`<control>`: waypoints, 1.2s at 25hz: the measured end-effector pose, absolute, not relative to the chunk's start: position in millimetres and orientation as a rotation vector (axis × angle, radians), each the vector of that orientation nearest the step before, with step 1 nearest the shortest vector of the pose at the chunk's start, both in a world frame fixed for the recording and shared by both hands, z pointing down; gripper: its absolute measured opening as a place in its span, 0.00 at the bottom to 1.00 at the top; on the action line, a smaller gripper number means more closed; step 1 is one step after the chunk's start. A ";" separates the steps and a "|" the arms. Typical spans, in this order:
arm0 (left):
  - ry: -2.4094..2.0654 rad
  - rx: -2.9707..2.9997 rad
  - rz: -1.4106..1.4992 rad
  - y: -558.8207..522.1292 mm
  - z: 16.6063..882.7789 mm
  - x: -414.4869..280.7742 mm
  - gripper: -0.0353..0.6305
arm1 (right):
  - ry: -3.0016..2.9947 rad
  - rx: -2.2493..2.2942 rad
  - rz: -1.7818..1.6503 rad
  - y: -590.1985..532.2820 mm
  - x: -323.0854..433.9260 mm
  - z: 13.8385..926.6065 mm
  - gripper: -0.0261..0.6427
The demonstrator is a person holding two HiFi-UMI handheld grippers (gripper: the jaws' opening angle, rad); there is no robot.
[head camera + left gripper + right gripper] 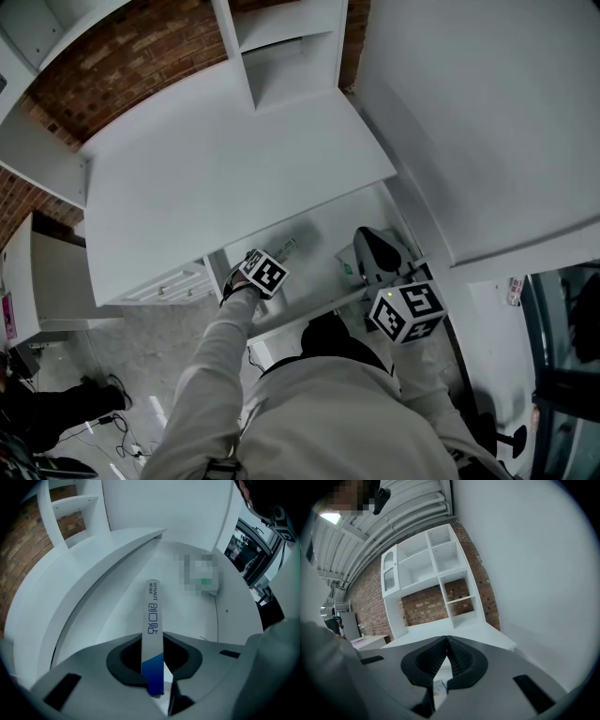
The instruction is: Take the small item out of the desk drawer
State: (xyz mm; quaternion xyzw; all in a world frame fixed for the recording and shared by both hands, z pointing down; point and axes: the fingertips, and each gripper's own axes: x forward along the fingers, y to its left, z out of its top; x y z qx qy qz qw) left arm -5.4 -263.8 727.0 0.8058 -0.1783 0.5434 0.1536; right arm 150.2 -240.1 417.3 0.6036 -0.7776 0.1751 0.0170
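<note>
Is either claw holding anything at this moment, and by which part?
The left claw pinches the flat white strip by its blue end, the printed end pointing away. The right claw is shut on nothing.

white strip (pixel 153 618) with blue end, white desk (pixel 234 178), red-brown brick wall (pixel 141 47).

Seen from the left tongs (pixel 153 645), the counter (pixel 93 588) edge ran from 9 to 12 o'clock and roofed that side of the open drawer (pixel 187 620). The drawer floor lay bare straight ahead at 12 o'clock. A small box (pixel 208 584) stood at 1 o'clock, just beside the side wall (pixel 234 616). A flat strip (pixel 153 616) filled the tongs themselves.
</note>
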 end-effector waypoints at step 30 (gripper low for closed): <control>-0.957 2.628 0.978 -279.8 553.6 3.4 0.16 | -2.501 1.768 0.535 -243.0 121.2 415.4 0.08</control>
